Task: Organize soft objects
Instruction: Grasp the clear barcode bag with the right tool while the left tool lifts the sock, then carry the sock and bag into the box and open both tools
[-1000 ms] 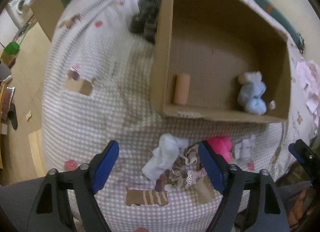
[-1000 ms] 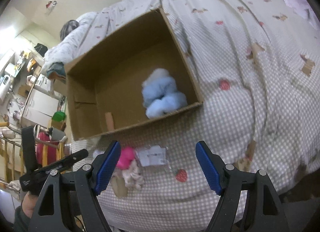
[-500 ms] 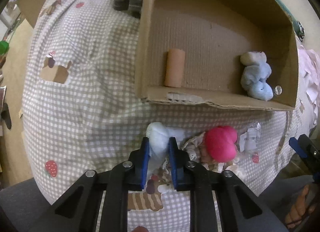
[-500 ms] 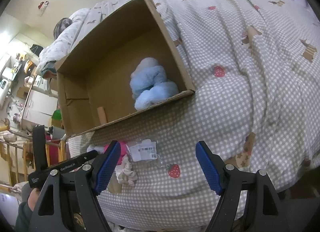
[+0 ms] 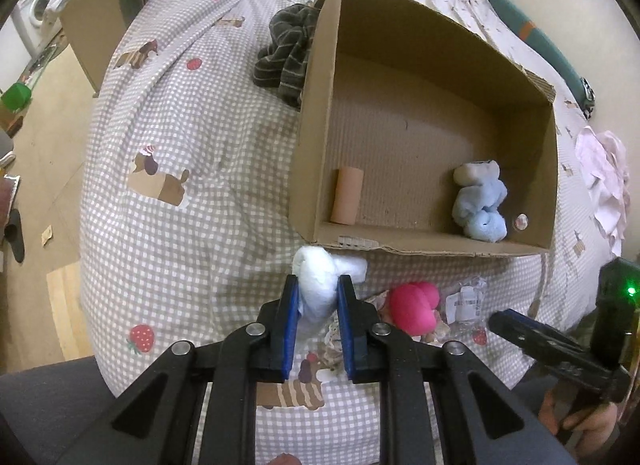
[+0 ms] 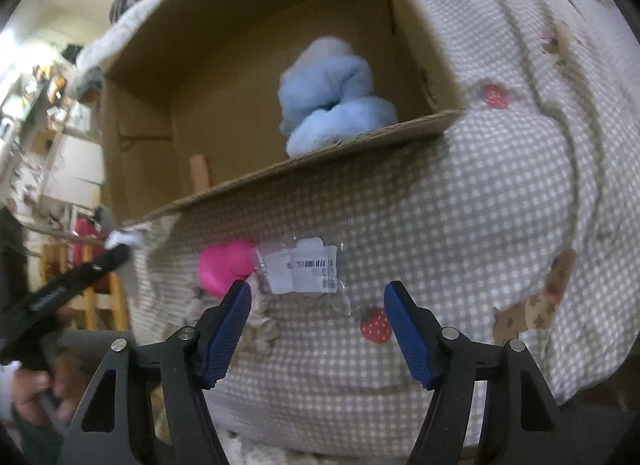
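Note:
My left gripper [image 5: 318, 285] is shut on a white soft bundle [image 5: 320, 277] and holds it just in front of the cardboard box [image 5: 312, 145] on the bed. The box holds a light blue plush [image 5: 480, 201] and a tan roll [image 5: 347, 195]. A pink soft ball [image 5: 412, 305] and beige lace cloth [image 5: 336, 341] lie on the checked bedspread beside a clear plastic packet [image 5: 466, 303]. My right gripper [image 6: 318, 297] is open and empty, low over the packet [image 6: 308, 269] and close to the pink ball [image 6: 226, 267]. The blue plush [image 6: 332, 105] shows in the box [image 6: 360, 141].
A dark striped cloth [image 5: 286, 53] lies on the bed behind the box's left wall. A pale pink garment [image 5: 604, 181] lies at the far right. The bed edge drops to the wooden floor [image 5: 40, 169] on the left, with another cardboard box [image 5: 92, 29] there.
My left gripper closed on the white bundle and lifted it toward the box. My right gripper moved down and closer to the packet and pink ball, staying open.

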Motion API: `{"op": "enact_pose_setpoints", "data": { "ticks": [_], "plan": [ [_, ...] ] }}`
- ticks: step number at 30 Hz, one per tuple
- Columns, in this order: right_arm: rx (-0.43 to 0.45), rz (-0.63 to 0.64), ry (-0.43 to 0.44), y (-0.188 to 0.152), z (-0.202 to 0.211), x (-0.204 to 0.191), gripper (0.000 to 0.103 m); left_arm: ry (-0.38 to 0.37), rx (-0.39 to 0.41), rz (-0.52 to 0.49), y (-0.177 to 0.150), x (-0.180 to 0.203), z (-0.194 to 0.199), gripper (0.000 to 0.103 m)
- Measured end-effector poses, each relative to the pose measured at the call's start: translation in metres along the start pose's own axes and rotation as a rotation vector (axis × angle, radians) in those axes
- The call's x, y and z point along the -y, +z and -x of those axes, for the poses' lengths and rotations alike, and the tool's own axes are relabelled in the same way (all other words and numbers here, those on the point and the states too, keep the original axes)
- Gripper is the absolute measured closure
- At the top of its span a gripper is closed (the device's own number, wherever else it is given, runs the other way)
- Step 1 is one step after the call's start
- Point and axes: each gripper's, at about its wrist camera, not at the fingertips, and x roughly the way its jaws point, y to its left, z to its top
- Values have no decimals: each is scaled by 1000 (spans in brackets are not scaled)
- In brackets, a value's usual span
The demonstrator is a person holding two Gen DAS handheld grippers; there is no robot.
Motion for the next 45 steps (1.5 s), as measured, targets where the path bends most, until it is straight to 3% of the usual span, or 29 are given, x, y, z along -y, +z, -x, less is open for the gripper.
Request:
{"op": "enact_pose_setpoints", "data": {
  "ticks": [3, 8, 10, 11, 12, 15, 31, 36, 45],
  "plan": [
    [-16, 75, -91, 5, -18, -22, 30, 31, -13, -31, 3, 6, -7, 86],
    [-77, 146, -175, 8, -49, -46, 41, 33, -6, -35, 3, 6, -7, 86],
    [-80, 154, -192, 11, -53, -46, 55, 29, -8, -30, 3, 5, -8, 86],
    [-81, 162, -201, 12, -55, -48, 71, 27, -8, -29, 4, 4, -7, 86],
    [-77, 169, -212, 11, -56, -49, 79, 26, -8, -28, 4, 4, -7, 86],
    [-62, 154, -170, 11, -50, -46, 87, 16, -9, -25, 4, 3, -5, 86],
    [79, 76, -5, -13, 23, -12, 87, 30, 16, -59, -7, 14, 5, 86],
    [147, 8, 88, -9, 50, -3, 87, 28, 83, -95, -5, 18, 34, 86],
    [263, 54, 157, 13, 118, -5, 87, 33, 202, -133, 14, 38, 72, 86]
  ]
}}
